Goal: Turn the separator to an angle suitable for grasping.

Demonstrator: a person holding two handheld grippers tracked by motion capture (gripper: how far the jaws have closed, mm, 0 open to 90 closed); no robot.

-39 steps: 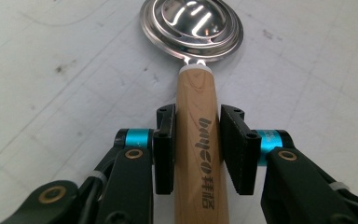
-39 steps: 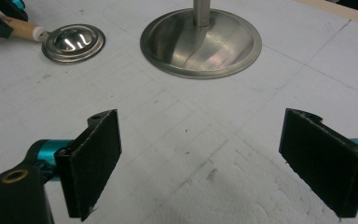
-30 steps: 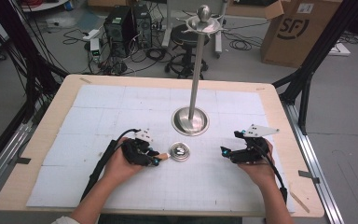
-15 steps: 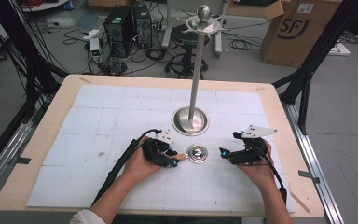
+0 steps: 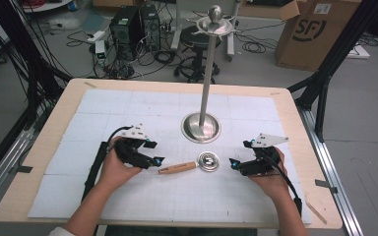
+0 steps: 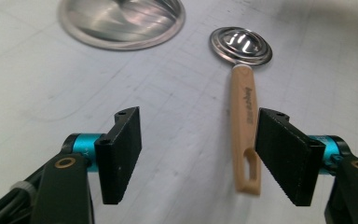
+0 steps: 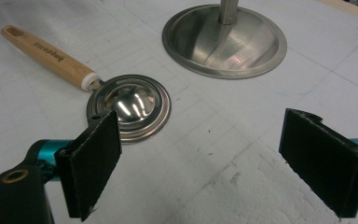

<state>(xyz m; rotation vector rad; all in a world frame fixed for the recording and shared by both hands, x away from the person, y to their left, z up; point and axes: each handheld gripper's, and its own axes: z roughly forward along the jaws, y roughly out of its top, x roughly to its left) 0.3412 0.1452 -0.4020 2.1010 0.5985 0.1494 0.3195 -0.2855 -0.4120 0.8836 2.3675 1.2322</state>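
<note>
Hands came first, nearest my edge of the table [image 5: 39, 162]: my left gripper [image 5: 158, 161] sat at the left of the white gridded mat [image 5: 128, 105], my right gripper [image 5: 232, 163] at the right, both pointing inward toward each other. My left jaws had just been opening and stood apart with nothing pressed between them; in the left gripper view the wooden handle [image 6: 244, 135] lay on the mat in the gap, close to the right-hand pad but free of it. My right gripper's jaws stood wide apart as well, holding nothing, with the mat bare between the pads in the right gripper view.

Between the two grippers lay the little strainer [image 5: 208, 161], its round metal bowl toward my right gripper and its handle running out toward my left one. It rested flat on the mat.

Just beyond the bowl, near but not touching, stood the round steel base [image 5: 201, 127] of the stand, its slim pole [image 5: 207, 73] rising upright to a ball on top. Past the far table edge were a cardboard box [image 5: 315, 34] and tangled cables on the floor.
</note>
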